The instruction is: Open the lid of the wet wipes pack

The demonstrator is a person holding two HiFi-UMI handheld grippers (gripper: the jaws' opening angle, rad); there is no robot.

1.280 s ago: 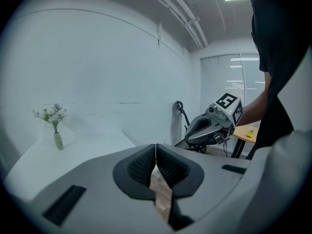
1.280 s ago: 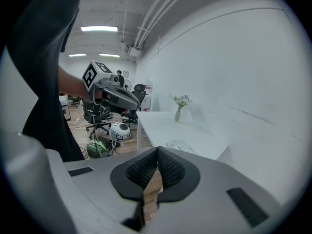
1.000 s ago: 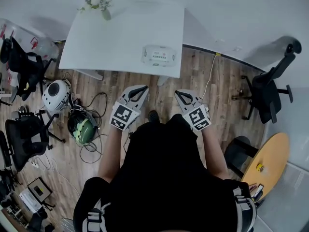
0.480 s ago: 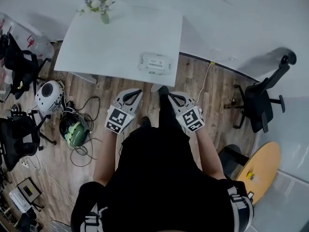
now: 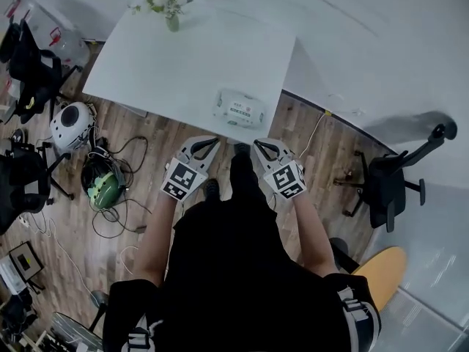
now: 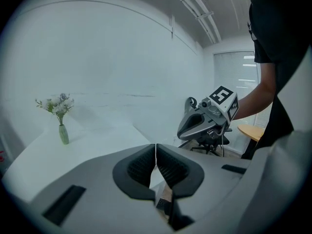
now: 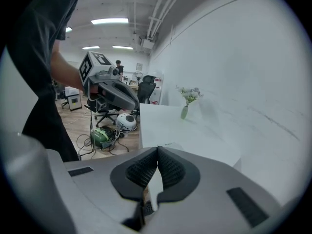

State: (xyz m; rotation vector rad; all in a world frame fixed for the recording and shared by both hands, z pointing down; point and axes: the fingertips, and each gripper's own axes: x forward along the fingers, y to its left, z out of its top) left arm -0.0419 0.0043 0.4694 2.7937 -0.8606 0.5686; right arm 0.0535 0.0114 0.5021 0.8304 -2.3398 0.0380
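A white wet wipes pack [image 5: 239,109] with a green label lies flat near the front edge of the white table [image 5: 168,64], its lid down. My left gripper [image 5: 206,143] is shut and empty, held just short of the table edge, below and left of the pack. My right gripper [image 5: 260,145] is also shut and empty, below and slightly right of the pack. In the left gripper view the jaws [image 6: 156,150] meet tip to tip and the right gripper [image 6: 207,118] shows beside them. From the right gripper view, its tips [image 7: 157,152] touch; the pack is mostly hidden behind them.
A small vase of flowers [image 5: 168,2] stands at the table's far side. Left of the table are office chairs [image 5: 29,72], a white round device [image 5: 71,125], a green helmet [image 5: 99,184] and cables on the wood floor. Another chair [image 5: 388,185] stands at the right.
The person has stepped closer to the table. Both grippers moved forward toward the pack and closer together, and stay shut.
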